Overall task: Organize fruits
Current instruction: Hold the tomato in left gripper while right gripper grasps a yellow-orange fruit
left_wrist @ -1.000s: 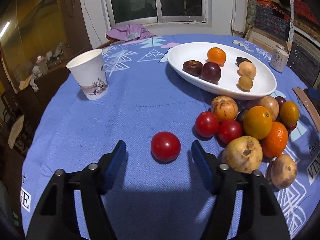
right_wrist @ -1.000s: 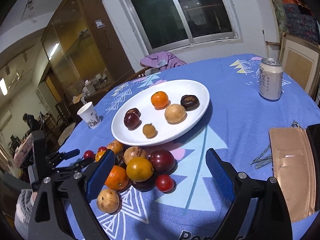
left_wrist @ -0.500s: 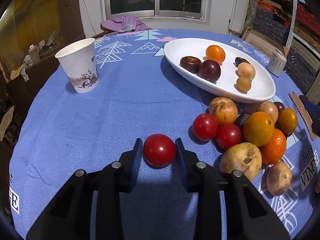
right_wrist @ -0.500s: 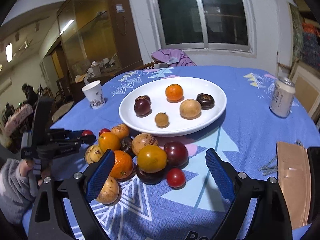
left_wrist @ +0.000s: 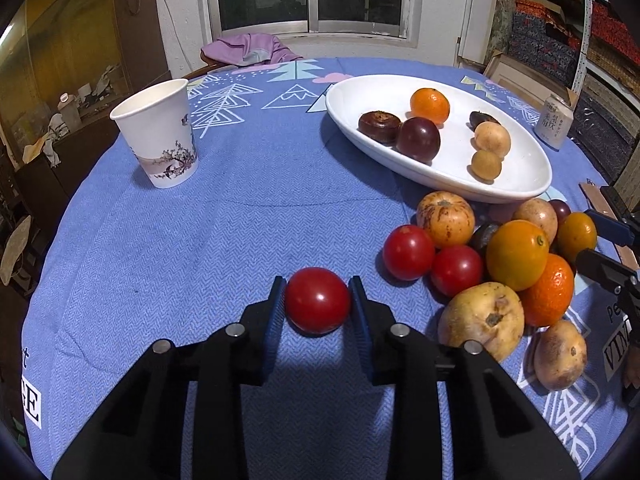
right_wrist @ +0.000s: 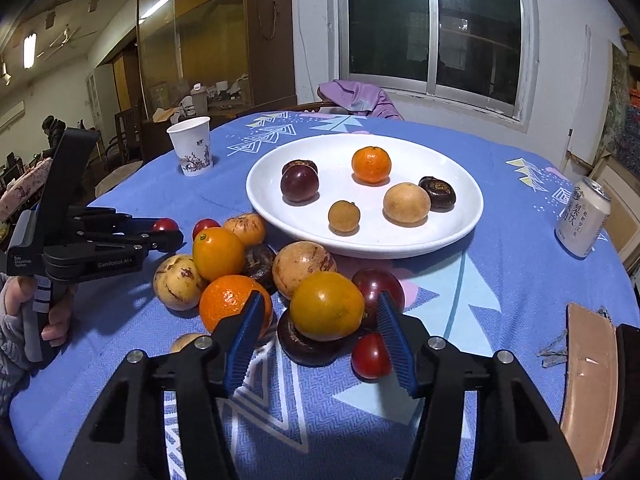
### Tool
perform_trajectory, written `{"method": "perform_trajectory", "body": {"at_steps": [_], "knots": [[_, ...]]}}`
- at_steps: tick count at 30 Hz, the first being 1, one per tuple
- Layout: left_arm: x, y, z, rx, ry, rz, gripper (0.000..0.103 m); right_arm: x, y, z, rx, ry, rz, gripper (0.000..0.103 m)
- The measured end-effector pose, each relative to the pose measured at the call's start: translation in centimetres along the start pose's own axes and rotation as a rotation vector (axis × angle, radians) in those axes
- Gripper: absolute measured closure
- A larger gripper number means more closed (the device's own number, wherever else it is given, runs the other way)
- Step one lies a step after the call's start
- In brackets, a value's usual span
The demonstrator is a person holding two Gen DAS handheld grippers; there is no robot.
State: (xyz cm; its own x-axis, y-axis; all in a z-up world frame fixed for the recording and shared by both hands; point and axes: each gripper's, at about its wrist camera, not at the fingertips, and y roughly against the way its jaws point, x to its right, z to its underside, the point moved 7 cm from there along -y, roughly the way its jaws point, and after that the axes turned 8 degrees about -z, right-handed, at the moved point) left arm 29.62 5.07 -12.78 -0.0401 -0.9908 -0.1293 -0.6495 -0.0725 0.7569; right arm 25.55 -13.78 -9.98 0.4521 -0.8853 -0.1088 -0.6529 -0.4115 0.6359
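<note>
My left gripper [left_wrist: 317, 300] is shut on a red tomato [left_wrist: 317, 300] that sits on the blue tablecloth; it also shows in the right wrist view [right_wrist: 166, 225]. My right gripper [right_wrist: 320, 312] is open, its jaws on either side of a yellow-orange fruit [right_wrist: 327, 305] in the fruit pile [left_wrist: 516, 254], not touching it. A white oval plate [right_wrist: 460, 184] beyond the pile holds several fruits, among them an orange [right_wrist: 371, 164] and a dark plum [right_wrist: 299, 183].
A paper cup [left_wrist: 160, 134] stands at the back left. A drink can [right_wrist: 584, 222] stands at the right. A tan wallet [right_wrist: 586, 384] and keys lie at the right edge. A chair with purple cloth [left_wrist: 252, 50] stands behind the table.
My left gripper closed on the red tomato. My right gripper moved down and forward to the pile and narrowed around the yellow-orange fruit.
</note>
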Motion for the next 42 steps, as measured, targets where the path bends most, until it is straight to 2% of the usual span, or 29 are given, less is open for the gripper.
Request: {"method": "perform_trajectory", "body": {"at_steps": [18,20,24,30,35,38,42], "knots": [[-0.2,-0.2,0.1,-0.011,0.026,-0.004,0.071,0.3,-0.9,0.0,-0.027,-0.031,0.004,0.044],[-0.2,-0.2,0.1,-0.01,0.026,-0.002,0.071,0.4,-0.9,0.0,-0.028,-0.032,0.009,0.046],[-0.2,-0.3,0.3,-0.022,0.03,-0.008,0.071,0.5,-0.8,0.1,-0.025,-0.038,0.016,0.059],[-0.3,-0.4,0.3,-0.024,0.037,-0.004,0.071,0.7,-0.4,0.2,-0.016,-0.057,0.004,0.062],[-1.1,0.6,0.7,-0.009,0.081,-0.001,0.071,1.5,1.7,0.8,0.015,-0.094,0.031,0.062],[-0.9,1.9,1.8,-0.023,0.117,0.039,0.071,1.6,3.7,2.4,0.032,-0.139,0.014,0.062],[0.7,4.0,3.4,-0.003,0.069,0.053,0.071,0.6,5.0,4.0,0.027,-0.121,0.015,0.062]]}}
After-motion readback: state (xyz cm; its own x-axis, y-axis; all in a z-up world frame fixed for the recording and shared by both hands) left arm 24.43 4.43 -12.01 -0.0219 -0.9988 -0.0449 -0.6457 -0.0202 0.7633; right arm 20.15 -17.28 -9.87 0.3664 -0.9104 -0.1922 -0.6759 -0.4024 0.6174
